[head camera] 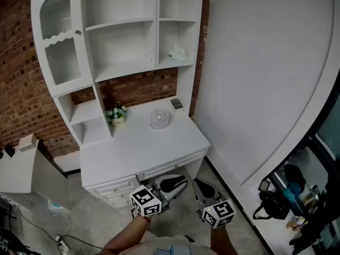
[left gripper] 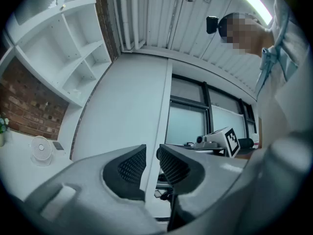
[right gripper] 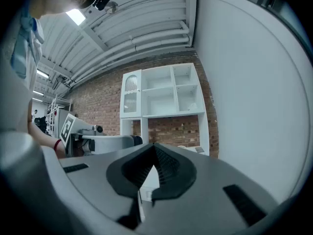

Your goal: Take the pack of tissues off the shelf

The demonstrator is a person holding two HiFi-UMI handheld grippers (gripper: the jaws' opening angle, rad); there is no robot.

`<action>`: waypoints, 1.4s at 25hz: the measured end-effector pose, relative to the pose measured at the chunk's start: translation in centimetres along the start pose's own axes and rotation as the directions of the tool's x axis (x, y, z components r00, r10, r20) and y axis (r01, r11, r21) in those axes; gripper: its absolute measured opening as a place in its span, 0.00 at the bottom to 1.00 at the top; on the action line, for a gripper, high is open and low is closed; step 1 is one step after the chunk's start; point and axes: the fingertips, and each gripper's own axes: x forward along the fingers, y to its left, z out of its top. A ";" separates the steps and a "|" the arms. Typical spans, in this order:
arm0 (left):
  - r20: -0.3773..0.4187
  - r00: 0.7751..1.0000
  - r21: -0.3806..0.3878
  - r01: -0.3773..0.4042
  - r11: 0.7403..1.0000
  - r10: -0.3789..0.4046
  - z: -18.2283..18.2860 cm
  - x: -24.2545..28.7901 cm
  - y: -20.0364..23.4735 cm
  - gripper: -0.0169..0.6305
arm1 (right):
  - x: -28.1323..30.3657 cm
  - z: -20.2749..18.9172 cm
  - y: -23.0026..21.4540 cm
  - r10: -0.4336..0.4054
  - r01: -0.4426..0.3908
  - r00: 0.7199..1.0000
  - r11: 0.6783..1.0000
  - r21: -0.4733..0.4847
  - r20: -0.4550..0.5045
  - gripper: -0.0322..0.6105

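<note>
In the shelf (head camera: 125, 69)'s right compartment sits the pack of tissues (head camera: 177, 53). A fan (head camera: 158, 118) and flower pot (head camera: 117, 114) line the bench (head camera: 138, 153)'s back edge, brick wall (head camera: 21, 89) behind. Left tool (left gripper: 151, 163) slightly parted and empty, right tool (right gripper: 154, 168) clenched.

The head view looks steeply down past the left tool (head camera: 179, 184) and right tool (head camera: 201, 187) to the shelf unit (head camera: 119, 68) beyond. The right gripper view faces it level from afar; the left gripper view catches it left of its tool.

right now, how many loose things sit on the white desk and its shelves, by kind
tissue pack: 1
table fan: 1
potted flowers: 1
small grey box: 1
total: 4
</note>
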 end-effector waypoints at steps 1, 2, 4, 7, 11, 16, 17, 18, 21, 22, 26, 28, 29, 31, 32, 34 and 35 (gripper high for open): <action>-0.003 1.000 0.000 0.000 1.000 0.000 -0.1 0.0 -0.1 0.14 | -0.2 0.0 0.0 0.000 0.000 1.000 1.000 -0.001 0.000 0.07; -0.005 1.000 0.001 0.000 1.000 0.000 -0.2 0.0 -0.3 0.14 | -0.3 -0.1 0.1 0.000 0.000 1.000 1.000 -0.001 0.000 0.07; -0.010 1.000 0.001 0.001 1.000 -0.001 -0.2 -0.1 -0.4 0.14 | -0.5 -0.1 0.2 0.001 -0.001 1.000 1.000 -0.003 -0.001 0.07; -0.016 1.000 0.001 0.003 1.000 -0.003 -0.3 -0.2 -0.6 0.14 | -0.7 -0.1 0.3 0.006 -0.006 1.000 1.000 -0.007 -0.004 0.07; -0.023 1.000 -0.002 0.007 1.000 -0.007 -0.7 -0.3 -0.7 0.14 | -0.8 -0.3 0.3 0.006 -0.006 1.000 1.000 -0.005 -0.011 0.07; -0.029 1.000 -0.009 0.005 1.000 -0.005 -0.9 0.0 -0.5 0.14 | -1.0 -0.7 -0.3 0.006 -0.006 1.000 1.000 0.009 -0.015 0.07; -0.032 0.999 -0.013 0.006 1.000 -0.007 -1.1 0.1 -0.5 0.14 | -1.1 -0.8 -0.4 0.006 -0.006 1.000 1.000 0.024 -0.007 0.07; -0.034 0.999 -0.016 0.008 1.000 -0.009 -1.2 0.2 -0.6 0.14 | -1.1 -0.8 -0.6 0.004 -0.004 1.000 0.999 0.042 0.001 0.07; -0.036 0.999 -0.022 0.014 1.000 -0.015 -1.4 0.6 -0.5 0.14 | -1.3 -1.1 -1.2 -0.010 0.009 1.000 0.997 0.078 0.011 0.08; -0.035 0.999 -0.024 0.015 1.000 -0.016 -1.4 0.7 -0.4 0.14 | -1.3 -1.2 -1.4 -0.013 0.012 1.000 0.996 0.083 0.011 0.08; -0.036 0.999 -0.031 0.017 0.999 -0.018 -1.8 1.5 0.6 0.14 | -0.9 -1.5 -2.6 -0.026 0.026 1.000 0.995 0.094 0.006 0.08; -0.034 0.999 -0.037 0.017 0.999 -0.018 -1.9 1.9 1.3 0.14 | -0.5 -1.5 -3.3 -0.032 0.031 0.999 0.995 0.097 0.005 0.08; -0.031 0.999 -0.040 0.016 0.999 -0.017 -1.9 2.1 1.7 0.14 | -0.3 -1.5 -3.7 -0.033 0.033 0.999 0.995 0.098 0.004 0.08; -0.024 1.000 -0.048 0.016 0.999 -0.017 -1.8 2.7 2.7 0.14 | 0.3 -1.5 -4.4 -0.035 0.035 0.999 0.995 0.098 -0.001 0.08; -0.021 1.000 -0.051 0.017 0.999 -0.018 -1.8 3.0 3.2 0.14 | 0.6 -1.5 -4.9 -0.038 0.038 0.999 0.994 0.098 -0.002 0.08; -0.016 1.000 -0.056 0.025 0.998 -0.026 -1.9 3.8 4.4 0.14 | 1.4 -1.6 -5.8 -0.048 0.048 0.999 0.994 0.098 -0.005 0.08; -0.015 0.999 -0.058 0.031 0.998 -0.032 -2.0 4.2 5.0 0.14 | 1.8 -1.6 -6.3 -0.054 0.054 0.999 0.994 0.097 -0.006 0.08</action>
